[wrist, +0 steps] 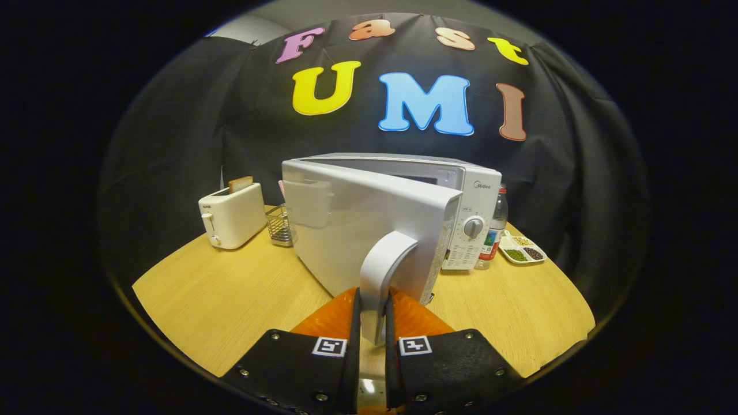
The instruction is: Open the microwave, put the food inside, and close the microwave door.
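The claw (373, 323) is clamped on the door handle (381, 276) — the swung-out microwave door (357, 242) blocks straight ahead; bare desk (230, 288) lies open left, toaster (232, 214) and rack (279, 225) beyond.

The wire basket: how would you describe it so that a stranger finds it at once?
Start at the white microwave, whose door handle the gripper fingers clamp. The wire basket stands between it and the toaster. It alone is open metal mesh.

Claw (373, 323) clamped on door handle (383, 271); microwave (403, 213) door ajar on wooden table (230, 300).
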Demonstrator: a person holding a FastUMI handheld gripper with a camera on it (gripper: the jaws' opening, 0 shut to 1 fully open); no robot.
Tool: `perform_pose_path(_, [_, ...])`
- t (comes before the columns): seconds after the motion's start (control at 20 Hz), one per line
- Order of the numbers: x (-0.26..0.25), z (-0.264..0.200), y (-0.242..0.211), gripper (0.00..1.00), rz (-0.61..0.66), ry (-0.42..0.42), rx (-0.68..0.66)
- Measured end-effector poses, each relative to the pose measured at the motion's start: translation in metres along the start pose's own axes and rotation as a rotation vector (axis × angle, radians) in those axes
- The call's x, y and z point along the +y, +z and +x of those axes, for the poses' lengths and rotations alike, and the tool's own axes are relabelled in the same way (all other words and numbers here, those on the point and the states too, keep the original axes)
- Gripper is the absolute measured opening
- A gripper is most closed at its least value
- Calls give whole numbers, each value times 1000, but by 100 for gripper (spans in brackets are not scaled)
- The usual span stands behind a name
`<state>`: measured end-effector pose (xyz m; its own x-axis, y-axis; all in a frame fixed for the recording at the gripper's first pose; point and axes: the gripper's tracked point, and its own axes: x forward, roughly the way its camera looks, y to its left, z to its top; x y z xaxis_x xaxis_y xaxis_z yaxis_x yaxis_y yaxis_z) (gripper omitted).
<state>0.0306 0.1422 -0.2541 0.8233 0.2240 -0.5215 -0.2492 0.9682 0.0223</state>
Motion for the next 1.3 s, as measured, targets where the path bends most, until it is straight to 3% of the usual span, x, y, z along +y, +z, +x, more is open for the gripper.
perform_pose_path(0.75, [108, -47, -21, 19, -83, 104, -7])
perform_pose_path(1.3, [205, -62, -23, 19, -151, 275, -23])
